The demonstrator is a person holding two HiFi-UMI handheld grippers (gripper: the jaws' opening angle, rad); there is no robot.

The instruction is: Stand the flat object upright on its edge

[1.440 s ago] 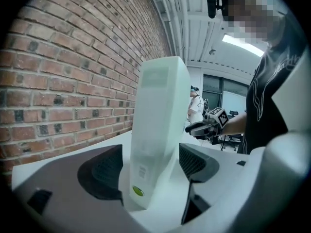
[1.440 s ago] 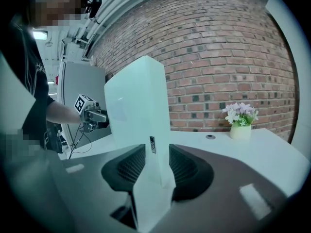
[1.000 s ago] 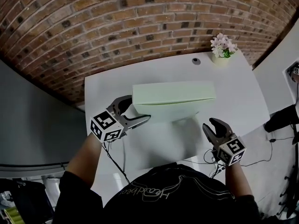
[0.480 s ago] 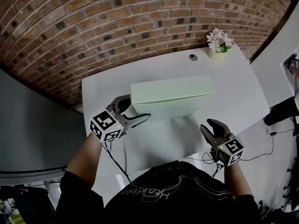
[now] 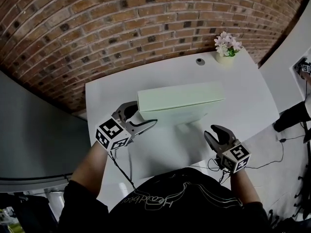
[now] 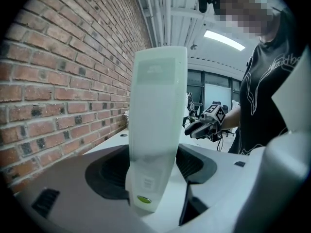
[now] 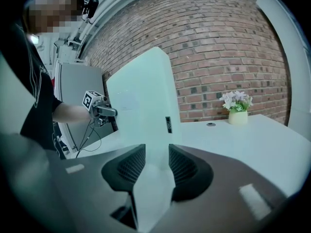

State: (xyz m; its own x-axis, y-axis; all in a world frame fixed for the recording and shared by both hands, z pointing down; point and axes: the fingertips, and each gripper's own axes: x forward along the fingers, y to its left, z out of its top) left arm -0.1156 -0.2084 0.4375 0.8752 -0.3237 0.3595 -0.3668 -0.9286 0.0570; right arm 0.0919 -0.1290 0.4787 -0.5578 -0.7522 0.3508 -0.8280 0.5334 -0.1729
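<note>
Pale green flat box (image 5: 180, 101), upright on its long edge, mid white table (image 5: 109, 93).
Left gripper (image 5: 145, 114): jaws straddle the box's left end, have just been closing, parted wide with the box between them. Right gripper (image 5: 212, 131): jaws apart, nothing between them, clear of the box near the table's front right edge. Potted flowers (image 5: 226, 47): back right corner.
</note>
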